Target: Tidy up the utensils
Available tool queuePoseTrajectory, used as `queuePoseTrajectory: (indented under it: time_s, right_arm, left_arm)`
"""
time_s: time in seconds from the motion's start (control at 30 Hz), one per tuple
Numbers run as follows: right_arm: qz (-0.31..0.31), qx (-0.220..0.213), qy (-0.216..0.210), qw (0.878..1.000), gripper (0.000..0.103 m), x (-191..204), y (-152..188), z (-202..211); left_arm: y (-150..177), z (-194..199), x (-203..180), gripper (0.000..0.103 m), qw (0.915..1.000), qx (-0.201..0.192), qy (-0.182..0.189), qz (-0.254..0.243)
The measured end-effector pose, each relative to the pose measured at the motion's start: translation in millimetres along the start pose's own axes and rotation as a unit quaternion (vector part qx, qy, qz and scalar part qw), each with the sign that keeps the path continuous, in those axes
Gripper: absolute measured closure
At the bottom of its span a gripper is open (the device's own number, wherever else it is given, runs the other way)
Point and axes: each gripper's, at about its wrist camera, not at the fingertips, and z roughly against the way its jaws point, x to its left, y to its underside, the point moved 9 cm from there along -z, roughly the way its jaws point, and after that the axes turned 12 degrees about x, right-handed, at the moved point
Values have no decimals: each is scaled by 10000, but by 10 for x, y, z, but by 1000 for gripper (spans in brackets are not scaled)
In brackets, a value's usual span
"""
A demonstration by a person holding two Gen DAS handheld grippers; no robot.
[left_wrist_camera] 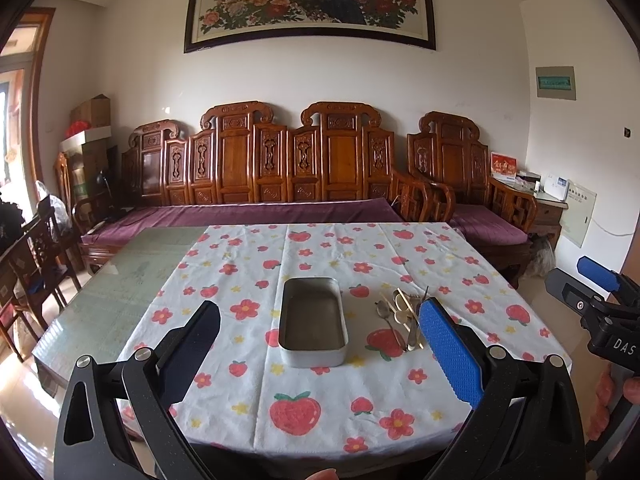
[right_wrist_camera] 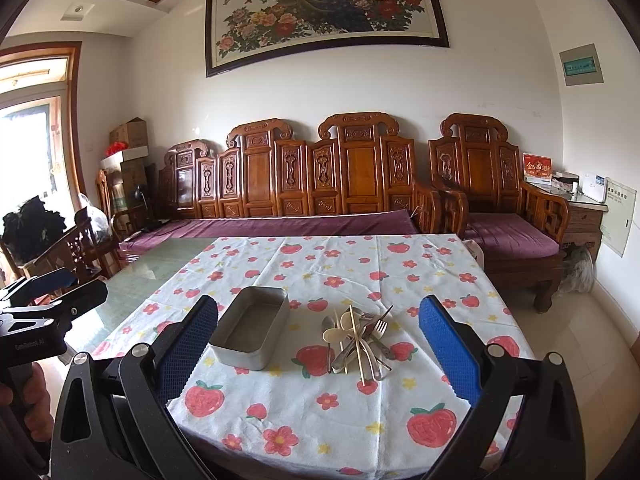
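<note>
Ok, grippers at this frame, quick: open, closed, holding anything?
Left gripper: open, holding nothing, above the tablecloth near the metal tin.
Right gripper: open, holding nothing, facing the utensil pile.

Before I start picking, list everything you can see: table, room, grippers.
tin: 1, grey metal, empty, on cloth left of utensils
utensils: 1 heap, silver and cream spoons, fork, chopsticks; count unclear
cloth: 1, white with strawberries, on table
table: 1, green glass top
bench: 1, carved wood, purple cushion, behind table
armchair: 1, same wood, right
painting: 1, peacock, on wall
left gripper: open, over tin
right gripper: open, before utensils
</note>
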Motion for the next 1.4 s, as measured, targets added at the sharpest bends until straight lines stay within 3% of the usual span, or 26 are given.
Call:
queuePoseTrajectory:
  time_s: [1.4]
  right_arm:
    - [-4,-10,-14,10000,2,13,-4,-2]
  left_arm:
    - [-12,25,-23,6,10000,-36,6,-20]
